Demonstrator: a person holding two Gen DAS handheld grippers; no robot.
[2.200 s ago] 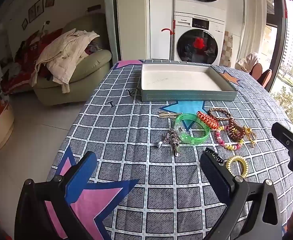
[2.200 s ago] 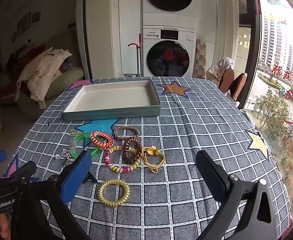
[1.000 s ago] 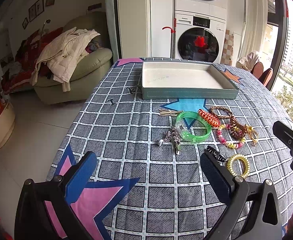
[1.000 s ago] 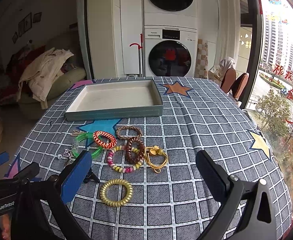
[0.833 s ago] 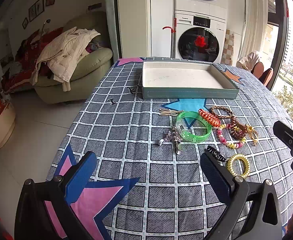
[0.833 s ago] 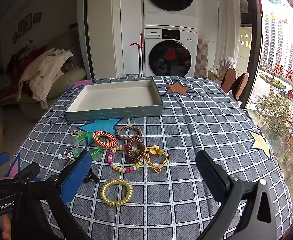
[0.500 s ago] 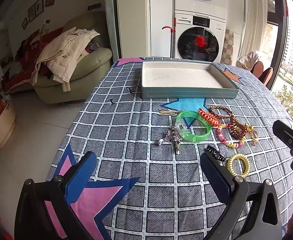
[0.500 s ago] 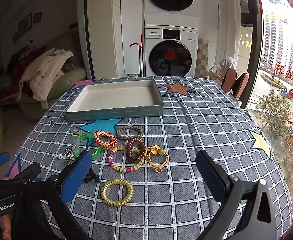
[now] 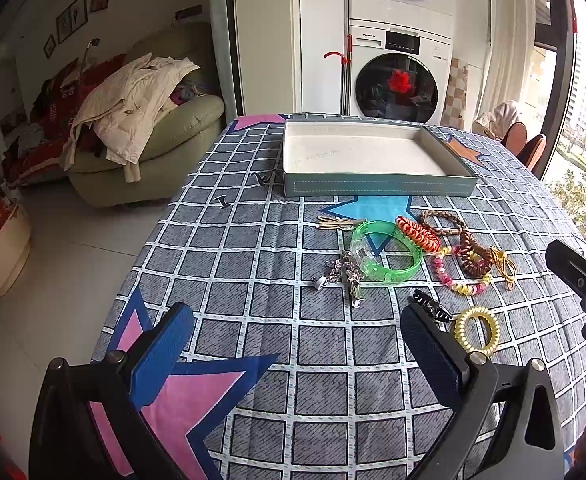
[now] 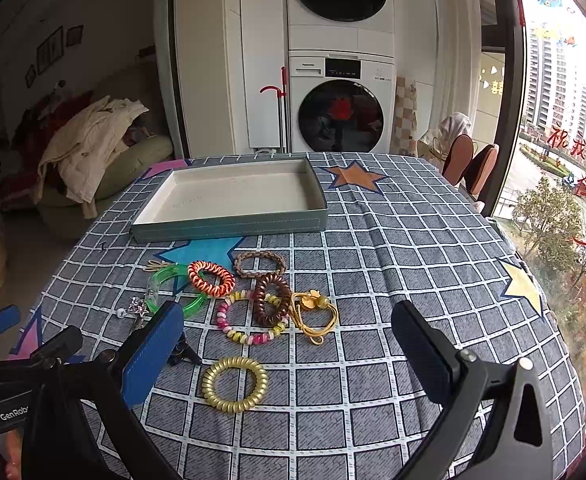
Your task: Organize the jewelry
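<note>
An empty teal tray (image 9: 377, 188) (image 10: 229, 226) with a white inside sits at the far side of the checked tablecloth. In front of it lie a green bangle (image 9: 387, 254) (image 10: 173, 280), an orange coil tie (image 9: 417, 234) (image 10: 211, 278), a braided band (image 10: 260, 264), a brown coil tie (image 10: 271, 300), a bead bracelet (image 10: 247, 322), a gold cord (image 10: 315, 316), a silver charm piece (image 9: 347, 274), a black clip (image 9: 431, 304) and a yellow coil tie (image 9: 477, 330) (image 10: 235, 384). My left gripper (image 9: 293, 344) is open and empty, short of the pile. My right gripper (image 10: 289, 340) is open and empty, above the yellow coil tie.
A beige hair pin (image 9: 339, 222) lies left of the bangle. Small black clips (image 9: 223, 201) lie near the table's left edge. An armchair with clothes (image 9: 141, 136) and stacked washing machines (image 9: 401, 80) stand beyond the table. The left gripper's body (image 10: 21, 360) shows low left in the right wrist view.
Both grippers have drawn back and risen very slightly, staying open. Nothing on the table has moved.
</note>
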